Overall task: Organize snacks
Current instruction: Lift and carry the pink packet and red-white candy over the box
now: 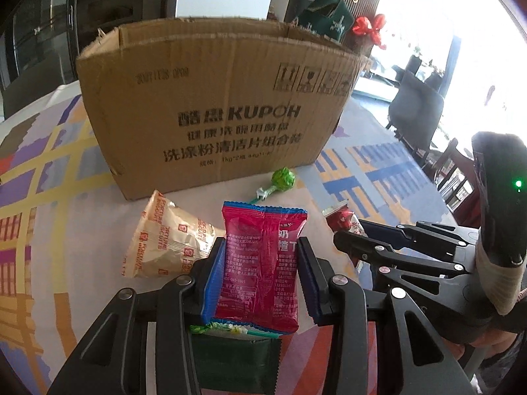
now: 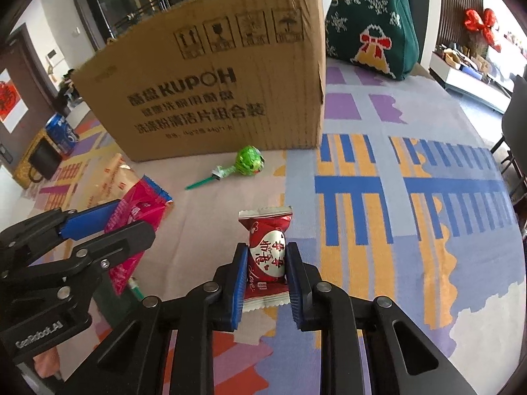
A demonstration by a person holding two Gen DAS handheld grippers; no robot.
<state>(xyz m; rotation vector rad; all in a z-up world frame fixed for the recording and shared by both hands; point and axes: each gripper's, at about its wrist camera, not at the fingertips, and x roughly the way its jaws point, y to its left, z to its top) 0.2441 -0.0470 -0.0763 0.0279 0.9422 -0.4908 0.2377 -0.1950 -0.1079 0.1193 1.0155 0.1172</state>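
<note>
The left gripper (image 1: 260, 263) has its blue pads clamped on the sides of a pink-red snack packet (image 1: 263, 263), which stands upright between them, clear of the table. Under that packet a dark green packet (image 1: 235, 358) lies on the cloth. The right gripper (image 2: 266, 275) is closed on a small red candy packet (image 2: 266, 256) with a white oval label, its pads pressing both sides; whether the candy rests on the table or is lifted cannot be told.

Just left of the pink-red packet lies a cream biscuit bag (image 1: 164, 240) with orange print, tilted on the tablecloth (image 2: 411, 197), which is patterned in blue, yellow and purple. Beyond it a green-wrapped lollipop (image 2: 248, 161) rests near the base of a cardboard box (image 1: 214, 112), its stick pointing away from the box. The box stands open-topped and upright at the far side of the snacks, printed with KUPOH and handling symbols. Behind it to the right sits a dark green knitted bag (image 2: 369, 19) with snowflakes and a bell. Far left on the table, a blue can (image 2: 61, 133) stands beside a black mug (image 2: 44, 161)
</note>
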